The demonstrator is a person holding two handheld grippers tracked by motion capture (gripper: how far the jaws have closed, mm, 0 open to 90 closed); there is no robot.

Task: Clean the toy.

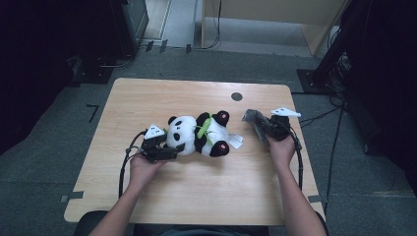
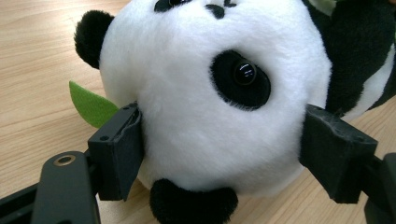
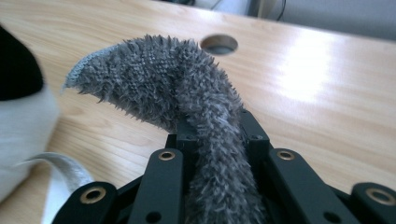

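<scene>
The plush panda (image 1: pixel 199 134) lies on its back mid-table, head toward the left, pink-soled feet up (a green leaf at its chest). The shaggy grey cloth (image 1: pixel 254 119), perhaps a towel, hangs bunched just right of it.

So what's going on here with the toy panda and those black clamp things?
A person sits at a wooden table with a handheld gripper in each hand. The left gripper is clamped around the head of a plush panda lying on its back. The right gripper is shut on a fuzzy grey cloth, held just off the panda's feet, perhaps to wipe it.
</scene>
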